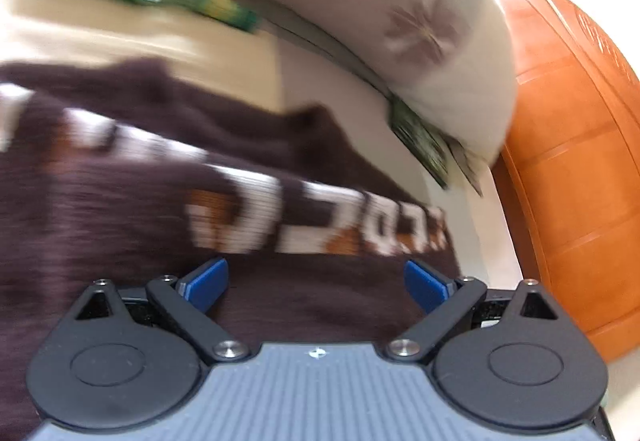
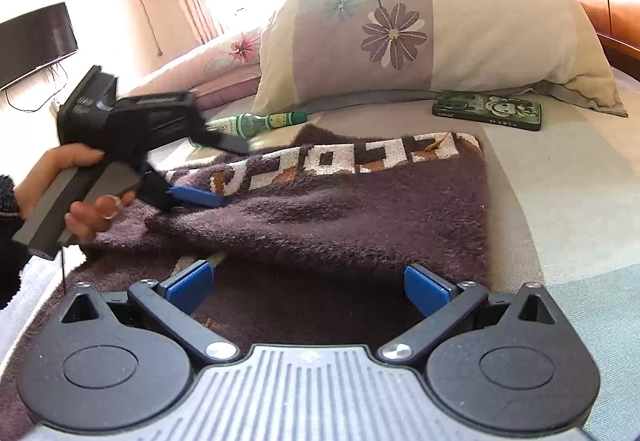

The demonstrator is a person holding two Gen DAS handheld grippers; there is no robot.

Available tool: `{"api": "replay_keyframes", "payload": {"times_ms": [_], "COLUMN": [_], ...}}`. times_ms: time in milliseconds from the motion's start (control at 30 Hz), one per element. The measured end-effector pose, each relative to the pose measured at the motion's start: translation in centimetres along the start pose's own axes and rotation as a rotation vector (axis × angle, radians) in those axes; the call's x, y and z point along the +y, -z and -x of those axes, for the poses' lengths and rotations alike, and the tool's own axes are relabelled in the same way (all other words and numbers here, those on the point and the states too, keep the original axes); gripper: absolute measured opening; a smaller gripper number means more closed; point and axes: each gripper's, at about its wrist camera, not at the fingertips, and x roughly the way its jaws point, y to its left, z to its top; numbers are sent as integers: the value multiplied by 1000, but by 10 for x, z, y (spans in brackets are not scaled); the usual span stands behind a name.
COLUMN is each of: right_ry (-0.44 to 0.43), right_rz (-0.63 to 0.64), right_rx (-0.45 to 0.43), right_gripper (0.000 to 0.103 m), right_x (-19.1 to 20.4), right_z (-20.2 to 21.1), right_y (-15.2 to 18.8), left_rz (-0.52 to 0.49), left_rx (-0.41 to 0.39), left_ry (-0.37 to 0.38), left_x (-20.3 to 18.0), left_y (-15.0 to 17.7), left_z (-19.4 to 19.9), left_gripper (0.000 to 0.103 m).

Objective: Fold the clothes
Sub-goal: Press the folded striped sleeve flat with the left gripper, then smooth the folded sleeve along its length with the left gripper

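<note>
A fuzzy dark purple sweater [image 2: 340,209] with white block letters lies on the bed, its upper layer folded over a lower one. My right gripper [image 2: 307,287] stands open at the near folded edge, nothing between its blue pads. A hand holds my left gripper [image 2: 188,197] at the sweater's left side, with one blue pad on the fabric. In the blurred left wrist view the left gripper [image 1: 316,281] is open just above the sweater [image 1: 120,221], holding nothing.
A flowered pillow [image 2: 440,29] lies at the head of the bed, with a green bottle [image 2: 256,123] and a green phone case [image 2: 488,111] in front of it. An orange wooden headboard [image 1: 572,161] stands at the right. A dark screen [image 2: 36,41] hangs far left.
</note>
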Motion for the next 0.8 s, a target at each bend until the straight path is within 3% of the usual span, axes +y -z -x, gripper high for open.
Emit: {"api": "replay_keyframes", "payload": {"times_ms": [167, 367, 433, 600, 700, 800], "right_ry": [-16, -13, -11, -4, 0, 1], "right_rz": [11, 33, 30, 27, 26, 27], "right_rx": [-26, -16, -7, -9, -10, -15], "right_gripper": [103, 103, 103, 103, 103, 103], "right_x": [1, 4, 3, 3, 3, 3], "right_z": [1, -2, -3, -1, 0, 1], "right_y": [0, 1, 1, 0, 0, 0], "left_rz": [-3, -126, -179, -138, -112, -155], "left_rx": [-24, 106, 143, 206, 194, 195], "left_ry": [-15, 199, 211, 191, 183, 130], "left_x": [-11, -71, -88, -70, -55, -65], "left_y": [-4, 9, 19, 40, 50, 46], "left_z": [9, -29, -43, -52, -34, -22], "left_gripper": [95, 95, 95, 95, 95, 95]}}
